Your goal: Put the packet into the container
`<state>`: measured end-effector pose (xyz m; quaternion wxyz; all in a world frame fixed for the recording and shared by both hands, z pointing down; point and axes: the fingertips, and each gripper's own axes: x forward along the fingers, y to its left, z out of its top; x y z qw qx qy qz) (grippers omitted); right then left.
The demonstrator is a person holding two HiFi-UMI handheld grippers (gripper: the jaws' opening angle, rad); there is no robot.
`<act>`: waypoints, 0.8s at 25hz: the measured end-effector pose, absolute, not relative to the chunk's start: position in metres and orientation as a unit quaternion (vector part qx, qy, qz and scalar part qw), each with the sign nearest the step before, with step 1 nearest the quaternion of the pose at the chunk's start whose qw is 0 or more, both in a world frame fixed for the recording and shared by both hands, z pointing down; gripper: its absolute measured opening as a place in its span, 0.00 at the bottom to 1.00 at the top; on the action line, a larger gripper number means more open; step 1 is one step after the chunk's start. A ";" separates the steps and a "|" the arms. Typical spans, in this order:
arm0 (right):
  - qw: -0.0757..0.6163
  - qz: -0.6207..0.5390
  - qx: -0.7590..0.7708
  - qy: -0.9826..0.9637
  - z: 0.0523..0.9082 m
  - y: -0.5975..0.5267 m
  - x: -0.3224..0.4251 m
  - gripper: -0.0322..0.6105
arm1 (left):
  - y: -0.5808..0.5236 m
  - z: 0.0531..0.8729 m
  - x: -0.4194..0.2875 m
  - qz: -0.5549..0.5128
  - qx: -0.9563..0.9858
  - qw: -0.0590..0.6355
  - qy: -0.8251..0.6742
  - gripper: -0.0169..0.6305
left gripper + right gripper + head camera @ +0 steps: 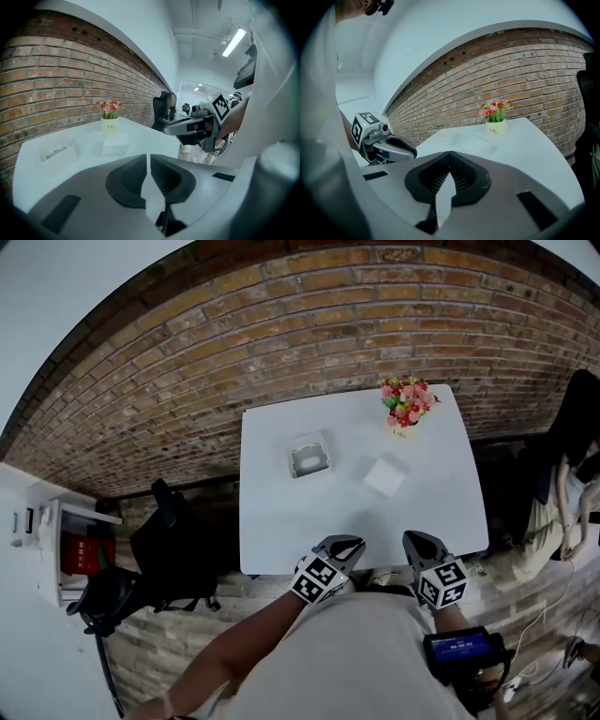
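A flat white packet (385,474) lies on the white table (281,531), right of centre, also seen as the packet (115,143). The container (308,456), a small clear square box, rests left of it, and shows as the container (55,151) in the left gripper view. My left gripper (349,546) and right gripper (418,541) hover side by side at the table's near edge, both shut and holding nothing. The left gripper (149,161) has its jaws together; the right gripper (449,164) has its tips touching.
A pot of pink and red flowers (406,405) stands at the table's far right corner, against a brick wall (234,343). A black chair (169,540) stands left of the table and a white cabinet (47,540) further left.
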<state>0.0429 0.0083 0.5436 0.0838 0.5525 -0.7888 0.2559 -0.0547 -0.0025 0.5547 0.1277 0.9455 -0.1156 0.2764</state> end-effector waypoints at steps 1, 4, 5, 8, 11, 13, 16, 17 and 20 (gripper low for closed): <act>0.083 0.258 0.553 -0.788 0.545 0.005 0.048 0.06 | -0.007 0.556 -0.050 0.280 0.945 0.124 -0.116 0.08; 0.078 0.265 0.554 -0.786 0.548 -0.005 0.060 0.06 | -0.019 0.559 -0.037 0.296 0.941 0.116 -0.116 0.08; 0.076 0.267 0.554 -0.785 0.550 -0.008 0.063 0.06 | -0.023 0.560 -0.033 0.301 0.940 0.112 -0.114 0.08; 0.070 0.271 0.553 -0.785 0.553 -0.018 0.072 0.06 | -0.033 0.566 -0.022 0.320 0.937 0.092 -0.107 0.08; 0.067 0.276 0.551 -0.784 0.557 -0.026 0.079 0.06 | -0.042 0.574 -0.012 0.351 0.931 0.050 -0.092 0.08; 0.065 0.282 0.550 -0.783 0.561 -0.029 0.084 0.06 | -0.048 0.578 -0.005 0.372 0.925 0.009 -0.078 0.08; 0.063 0.288 0.547 -0.784 0.565 -0.036 0.091 0.06 | -0.057 0.583 0.006 0.400 0.913 -0.063 -0.054 0.08; 0.062 0.289 0.546 -0.784 0.566 -0.038 0.093 0.06 | -0.060 0.585 0.009 0.407 0.908 -0.082 -0.047 0.08; 0.060 0.294 0.545 -0.783 0.571 -0.041 0.100 0.06 | -0.067 0.590 0.016 0.427 0.895 -0.129 -0.024 0.08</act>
